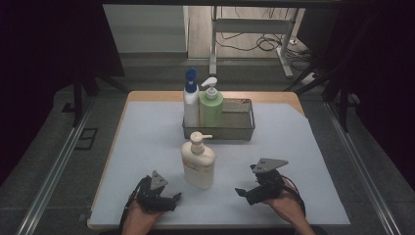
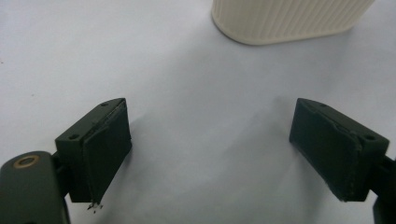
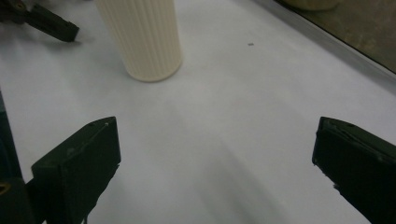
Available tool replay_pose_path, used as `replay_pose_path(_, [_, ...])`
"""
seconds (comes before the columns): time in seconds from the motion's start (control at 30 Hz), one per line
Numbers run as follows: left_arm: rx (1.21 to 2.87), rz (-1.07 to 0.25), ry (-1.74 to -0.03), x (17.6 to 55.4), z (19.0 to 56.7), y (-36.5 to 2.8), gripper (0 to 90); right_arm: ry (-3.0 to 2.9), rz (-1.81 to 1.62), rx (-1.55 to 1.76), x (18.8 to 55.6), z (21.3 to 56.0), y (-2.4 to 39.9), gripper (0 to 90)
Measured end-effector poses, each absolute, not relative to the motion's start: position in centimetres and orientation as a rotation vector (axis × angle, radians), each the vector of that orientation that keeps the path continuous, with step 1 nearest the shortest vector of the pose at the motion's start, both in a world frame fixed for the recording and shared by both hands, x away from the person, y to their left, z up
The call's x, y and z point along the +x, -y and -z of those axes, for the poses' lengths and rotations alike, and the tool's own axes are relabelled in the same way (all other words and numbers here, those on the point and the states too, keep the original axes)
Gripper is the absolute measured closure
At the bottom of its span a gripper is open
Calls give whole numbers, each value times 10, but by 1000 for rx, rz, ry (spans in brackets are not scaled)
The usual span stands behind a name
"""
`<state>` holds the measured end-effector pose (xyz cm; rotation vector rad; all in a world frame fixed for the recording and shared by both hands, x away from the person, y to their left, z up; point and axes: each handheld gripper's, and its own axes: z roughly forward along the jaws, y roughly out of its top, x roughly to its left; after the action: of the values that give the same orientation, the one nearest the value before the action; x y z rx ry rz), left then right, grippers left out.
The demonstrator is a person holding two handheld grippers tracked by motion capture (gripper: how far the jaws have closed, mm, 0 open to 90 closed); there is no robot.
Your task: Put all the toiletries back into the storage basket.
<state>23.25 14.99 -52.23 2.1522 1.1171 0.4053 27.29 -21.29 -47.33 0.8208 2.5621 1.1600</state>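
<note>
Both claws, left claw and right claw, sat low on the counter with jaws apart, empty. Cream bottle stood upright between them, before the basket. Likely rigid ribbed plastic, fairly heavy if full, top-heavy at the pump; grip the body's narrow sides, mid-height.

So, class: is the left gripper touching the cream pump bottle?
Apart. The left gripper view shows bare table between the open left gripper and the cream pump bottle.
</note>
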Motion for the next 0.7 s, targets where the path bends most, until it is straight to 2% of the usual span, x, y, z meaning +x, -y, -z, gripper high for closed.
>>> replay_pose_path(0.5, [2142, -411, -1114, 232, 524, -151, 124, -2590, -1192, 752, 279, 456, 179, 0])
replay_pose_path(0.7, [2142, -411, -1113, 232, 524, -151, 124, -2591, -1214, 752, 283, 449, 166, 31])
